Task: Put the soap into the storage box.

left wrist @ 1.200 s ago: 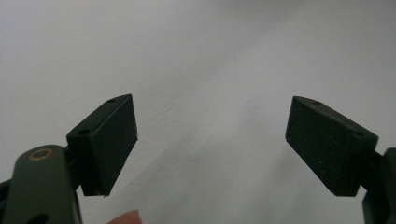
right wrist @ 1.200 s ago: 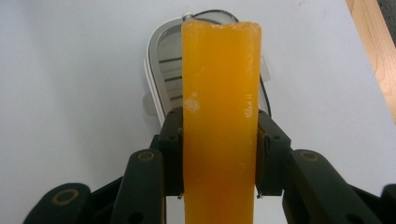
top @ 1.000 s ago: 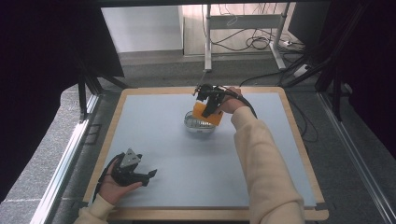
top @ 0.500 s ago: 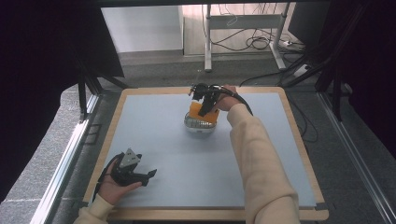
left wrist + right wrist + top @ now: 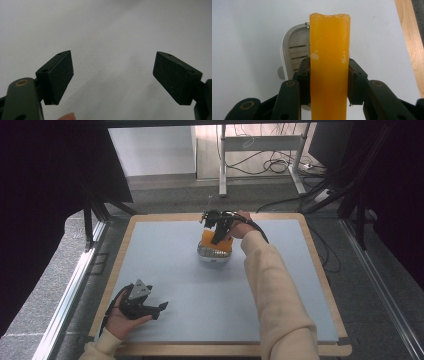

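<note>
My right gripper (image 5: 218,237) is shut on an orange bar (image 5: 214,243), holding it upright just over a white slotted dish (image 5: 213,256) in the far middle of the table. In the right gripper view the orange bar (image 5: 329,50) stands between the black pads (image 5: 305,80) of my right gripper (image 5: 329,81), with the dish (image 5: 295,52) behind and below it; whether the bar touches the dish I cannot tell. My left gripper (image 5: 160,309) rests at the table's near left, and in its own view my left gripper (image 5: 112,75) is open with only the pale mat between the pads.
A pale blue mat (image 5: 165,265) covers the table, framed by a wooden border (image 5: 320,270). The person's right sleeve (image 5: 275,300) reaches across the mat's right half. Metal rails (image 5: 75,280) run beside the left edge, and cables lie on the floor beyond the far edge.
The right gripper with the orange bar has shifted slightly to the left over the dish. The left gripper has stayed where it was.
</note>
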### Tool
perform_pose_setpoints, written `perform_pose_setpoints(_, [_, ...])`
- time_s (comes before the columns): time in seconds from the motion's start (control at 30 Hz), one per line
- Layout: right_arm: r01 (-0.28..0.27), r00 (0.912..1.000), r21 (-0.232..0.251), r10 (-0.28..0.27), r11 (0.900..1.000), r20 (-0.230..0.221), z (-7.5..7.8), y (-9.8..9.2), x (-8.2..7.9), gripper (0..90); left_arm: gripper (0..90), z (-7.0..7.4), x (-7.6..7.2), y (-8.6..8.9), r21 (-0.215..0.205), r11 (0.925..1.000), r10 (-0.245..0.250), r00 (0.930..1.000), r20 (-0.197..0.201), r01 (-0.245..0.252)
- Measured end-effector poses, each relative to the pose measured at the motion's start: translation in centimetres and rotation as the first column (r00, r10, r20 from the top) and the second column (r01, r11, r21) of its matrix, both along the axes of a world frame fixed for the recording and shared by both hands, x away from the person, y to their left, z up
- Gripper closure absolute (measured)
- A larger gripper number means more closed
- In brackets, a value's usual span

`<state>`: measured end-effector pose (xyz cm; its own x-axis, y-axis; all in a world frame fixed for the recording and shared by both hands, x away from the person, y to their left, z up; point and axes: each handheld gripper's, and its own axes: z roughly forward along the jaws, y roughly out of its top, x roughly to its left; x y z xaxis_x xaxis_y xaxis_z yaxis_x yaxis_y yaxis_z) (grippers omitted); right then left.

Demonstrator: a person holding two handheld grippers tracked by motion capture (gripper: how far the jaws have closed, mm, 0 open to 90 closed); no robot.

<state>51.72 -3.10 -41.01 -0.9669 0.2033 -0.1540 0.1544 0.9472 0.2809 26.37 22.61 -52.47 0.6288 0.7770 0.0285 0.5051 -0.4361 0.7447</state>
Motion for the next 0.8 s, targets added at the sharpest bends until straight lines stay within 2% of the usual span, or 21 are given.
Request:
perform_pose_setpoints(0.3, [-0.027, 0.9996, -0.032, 0.027, 0.999, -0.006, -1.3, 0.7, 0.3, 61.8, 16.9, 0.0, 0.0, 0.0, -0.001, 1.0, -0.002, 1.0, -0.001, 0.002])
perform_pose_setpoints(0.43, [-0.037, 0.9993, -0.047, 0.037, 0.998, -0.009, -1.6, 0.8, 0.5, 61.8, 16.9, 0.0, 0.0, 0.1, 0.011, 0.9999, -0.008, 1.0, -0.003, 0.008])
perform_pose_setpoints(0.8, [-0.04, 0.9992, -0.025, 0.04, 0.999, -0.001, -2.0, 1.1, 0.6, 60.6, 16.9, 0.0, 0.0, 0.0, 0.014, 0.9998, -0.012, 0.9999, -0.004, 0.012])
